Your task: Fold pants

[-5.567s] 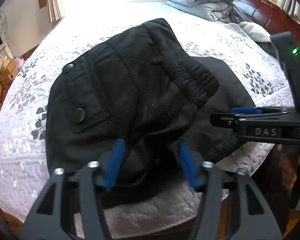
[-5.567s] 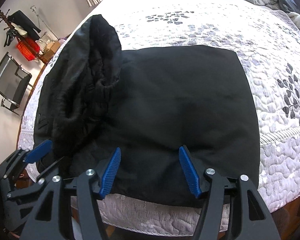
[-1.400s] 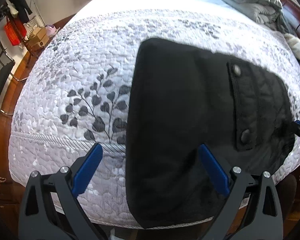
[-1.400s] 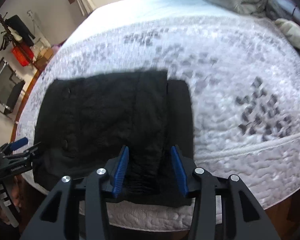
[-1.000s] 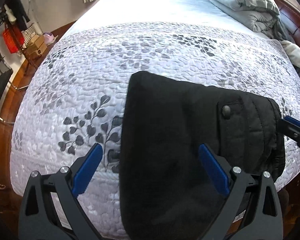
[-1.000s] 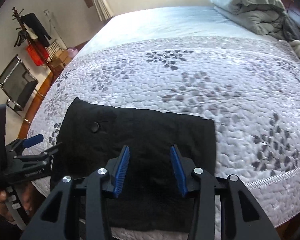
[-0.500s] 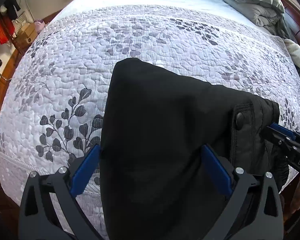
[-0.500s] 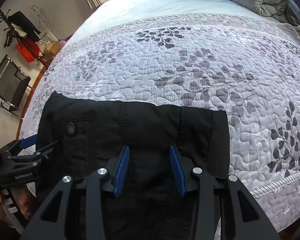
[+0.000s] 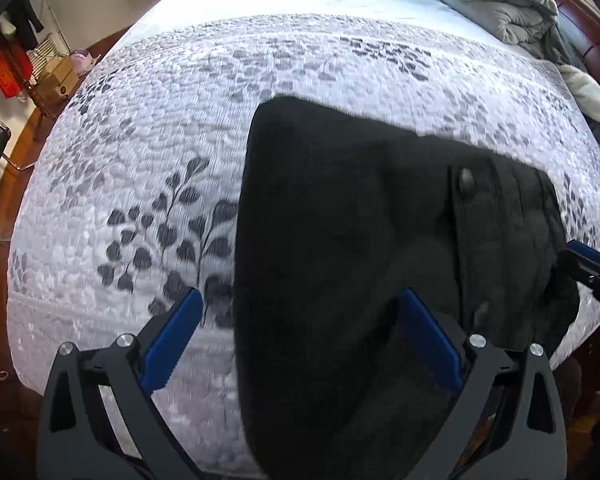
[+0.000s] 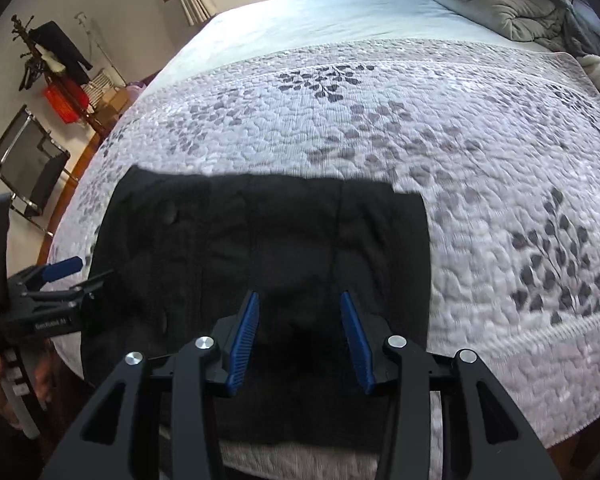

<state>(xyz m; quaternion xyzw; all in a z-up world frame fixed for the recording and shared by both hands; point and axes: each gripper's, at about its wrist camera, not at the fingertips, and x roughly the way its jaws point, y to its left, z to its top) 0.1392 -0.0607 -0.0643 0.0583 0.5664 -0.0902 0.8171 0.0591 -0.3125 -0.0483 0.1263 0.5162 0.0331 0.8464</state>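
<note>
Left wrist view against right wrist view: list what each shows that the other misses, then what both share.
Only the left wrist view shows the left gripper from behind, jaws wide across the pants' left edge, plus both pocket snaps. Only the right wrist view shows the coat rack, the folding chair and the hand holding the left gripper. Both show the folded black pants on the leaf-print quilt and the grey duvet.

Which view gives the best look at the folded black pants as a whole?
The right wrist view: the pants lie nearly whole on the quilt, both side edges and the far edge visible. The left wrist view shows them closer, blurred, running out of frame at the bottom.
</note>
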